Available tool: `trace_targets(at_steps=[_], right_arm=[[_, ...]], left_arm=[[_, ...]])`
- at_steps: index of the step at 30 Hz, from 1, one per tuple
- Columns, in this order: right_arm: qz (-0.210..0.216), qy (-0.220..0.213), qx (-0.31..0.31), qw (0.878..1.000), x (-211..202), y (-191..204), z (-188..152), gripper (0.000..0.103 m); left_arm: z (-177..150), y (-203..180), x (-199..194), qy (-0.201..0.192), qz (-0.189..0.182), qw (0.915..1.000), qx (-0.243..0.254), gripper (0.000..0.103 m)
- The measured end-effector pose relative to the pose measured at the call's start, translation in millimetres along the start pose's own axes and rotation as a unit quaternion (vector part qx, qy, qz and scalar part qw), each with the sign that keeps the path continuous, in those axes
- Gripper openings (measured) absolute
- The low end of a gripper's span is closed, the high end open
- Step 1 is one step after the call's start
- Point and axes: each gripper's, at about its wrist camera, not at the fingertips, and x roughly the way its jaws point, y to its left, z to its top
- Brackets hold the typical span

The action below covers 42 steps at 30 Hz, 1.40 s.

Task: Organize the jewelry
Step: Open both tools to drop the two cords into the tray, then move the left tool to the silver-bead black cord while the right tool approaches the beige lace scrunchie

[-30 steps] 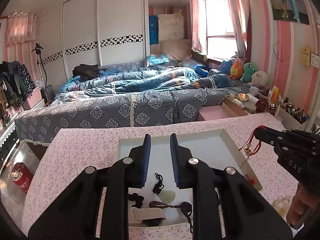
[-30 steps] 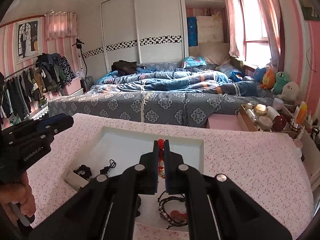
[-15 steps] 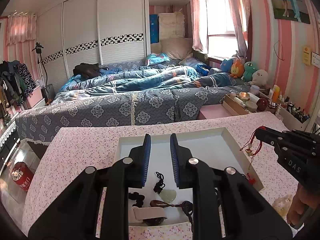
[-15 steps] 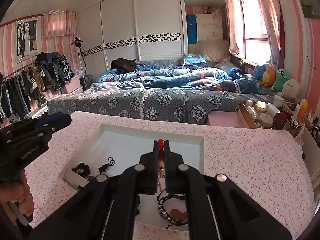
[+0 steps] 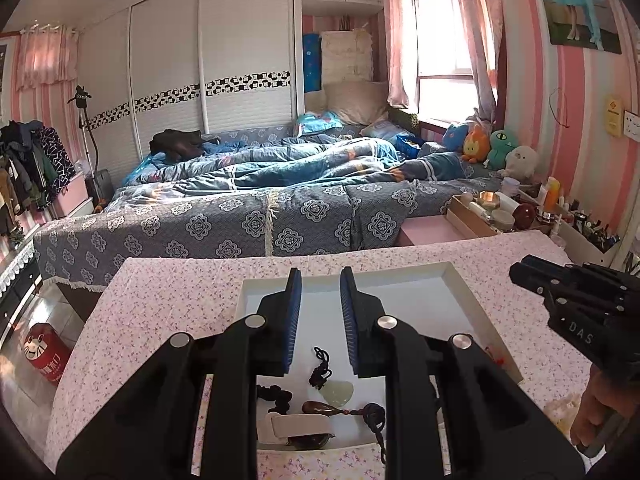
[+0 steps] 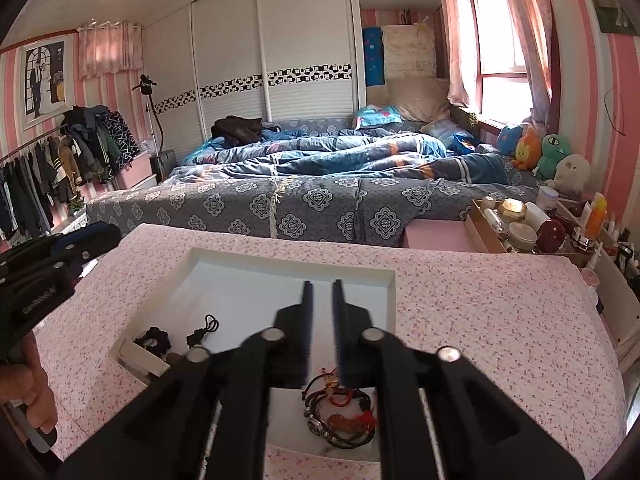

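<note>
A white tray (image 5: pixel 460 280) sits on the pink floral tablecloth; it also shows in the right wrist view (image 6: pixel 394 280). In it lie a jade pendant on a black cord (image 5: pixel 338 392), a dark bead bracelet (image 5: pixel 274 394), a brown pendant with a tassel (image 5: pixel 320 408), and a white strap (image 5: pixel 298 424). My left gripper (image 5: pixel 317 276) is open and empty above the tray. My right gripper (image 6: pixel 320 284) is open and empty above the tray's right side. A red cord charm (image 6: pixel 348 398) lies on dark bracelets (image 6: pixel 338 424) in the tray below it.
A bed with a blue patterned cover (image 5: pixel 240 216) stands behind the table. Boxes of cosmetics (image 6: pixel 516 224) and a white organiser (image 5: pixel 588 240) line the right side. Something pale (image 5: pixel 564 408) lies on the cloth right of the tray.
My right gripper was shut on the red cord charm; it has opened and the charm now lies in the tray on the bracelets. The left gripper has barely moved.
</note>
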Motion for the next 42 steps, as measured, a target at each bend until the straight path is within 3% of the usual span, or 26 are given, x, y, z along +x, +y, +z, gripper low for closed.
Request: trace_targets(at_steps=[3,5,7,11,16,21,28,32,33,35,36,39,41,42], right_arm=[[-0.003,-0.006,-0.002,1.000,-9,-4,3,0.024],[-0.007,-0.011,-0.006,1.000,-21,-9,-1,0.032],[-0.015,-0.010,-0.009,1.000,-32,-18,-12,0.052],[-0.030,0.015,-0.025,0.999,-46,-44,-49,0.069],[-0.021,0.055,-0.027,0.998,-68,-80,-93,0.080],[0.007,0.084,-0.008,0.996,-84,-108,-128,0.087],[0.030,0.138,-0.026,0.990,-62,-102,-156,0.087],[0.022,0.161,-0.029,0.986,-49,-102,-166,0.087],[0.027,0.168,-0.031,0.985,-46,-100,-169,0.085],[0.037,0.171,-0.035,0.984,-47,-98,-170,0.061],[0.043,0.175,-0.034,0.983,-45,-98,-171,0.054],[0.056,0.178,-0.031,0.982,-43,-99,-171,0.049],[0.056,0.178,-0.031,0.982,-44,-99,-172,0.049],[0.056,0.178,-0.032,0.982,-44,-98,-172,0.049]], left_arm=[[-3,-5,-7,0.005,-0.012,0.9999,-0.006,0.025],[-15,-12,-12,0.015,-0.015,0.9997,0.008,0.034],[-30,-19,-16,0.028,-0.007,0.9992,0.027,0.070],[-75,-28,-25,0.065,-0.015,0.9970,0.039,0.073],[-124,-44,-27,0.125,-0.033,0.9916,0.010,0.081],[-152,-79,-19,0.151,-0.022,0.9874,0.042,0.088],[-164,-92,2,0.175,0.008,0.9836,0.043,0.088],[-173,-96,14,0.193,0.018,0.9794,0.057,0.088],[-175,-96,17,0.196,0.019,0.9786,0.059,0.088],[-174,-94,20,0.199,0.018,0.9782,0.057,0.087],[-172,-94,20,0.194,0.020,0.9791,0.057,0.087],[-168,-96,26,0.191,0.029,0.9792,0.063,0.087],[-166,-98,32,0.199,0.023,0.9778,0.063,0.079],[-166,-99,33,0.199,0.017,0.9781,0.060,0.069]])
